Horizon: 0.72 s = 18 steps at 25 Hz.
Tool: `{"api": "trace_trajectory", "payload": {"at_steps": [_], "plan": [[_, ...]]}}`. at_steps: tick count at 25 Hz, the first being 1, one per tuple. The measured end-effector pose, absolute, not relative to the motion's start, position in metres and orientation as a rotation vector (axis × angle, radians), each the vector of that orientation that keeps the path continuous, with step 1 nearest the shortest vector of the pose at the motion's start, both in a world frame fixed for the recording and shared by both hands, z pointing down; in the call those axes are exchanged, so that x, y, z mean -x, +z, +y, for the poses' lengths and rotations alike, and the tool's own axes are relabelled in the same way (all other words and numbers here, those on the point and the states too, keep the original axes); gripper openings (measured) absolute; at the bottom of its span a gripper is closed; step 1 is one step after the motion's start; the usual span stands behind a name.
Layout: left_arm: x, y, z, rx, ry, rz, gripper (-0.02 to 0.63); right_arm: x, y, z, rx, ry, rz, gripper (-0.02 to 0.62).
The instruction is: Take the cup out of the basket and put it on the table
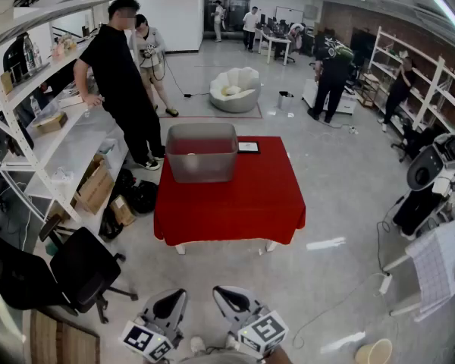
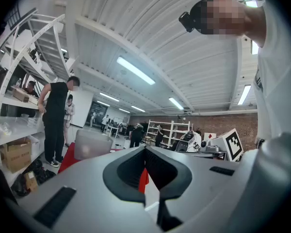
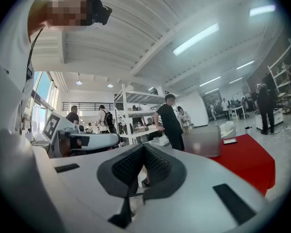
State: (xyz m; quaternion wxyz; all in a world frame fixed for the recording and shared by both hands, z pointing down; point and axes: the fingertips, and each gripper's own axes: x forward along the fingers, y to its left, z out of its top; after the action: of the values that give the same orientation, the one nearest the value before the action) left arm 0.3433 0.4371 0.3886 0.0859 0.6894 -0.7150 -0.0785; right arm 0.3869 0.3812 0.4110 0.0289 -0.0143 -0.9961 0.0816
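Task not begun. Left gripper and right gripper both closed, empty, well short of translucent basket; cup not discernible.

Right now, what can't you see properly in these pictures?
- Cup: not made out in any view. In the head view, the cloudy walls of the basket hide what is inside.
- Basket in both gripper views: small and hazy, so its inside cannot be seen.
- Small dark flat thing behind the basket, head view: too small to identify.
- Pale round thing on the floor, head view: cut off by the bottom edge.
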Motion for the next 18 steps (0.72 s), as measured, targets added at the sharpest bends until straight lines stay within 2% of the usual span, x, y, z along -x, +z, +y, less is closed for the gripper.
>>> {"api": "trace_trajectory", "payload": {"at_steps": [18], "plan": [[-0.372,0.391,0.426,-2.006,-0.209,-2.199,0.006,-0.413,0.395,0.373,0.097,0.18,-3.175,0.008]]}}
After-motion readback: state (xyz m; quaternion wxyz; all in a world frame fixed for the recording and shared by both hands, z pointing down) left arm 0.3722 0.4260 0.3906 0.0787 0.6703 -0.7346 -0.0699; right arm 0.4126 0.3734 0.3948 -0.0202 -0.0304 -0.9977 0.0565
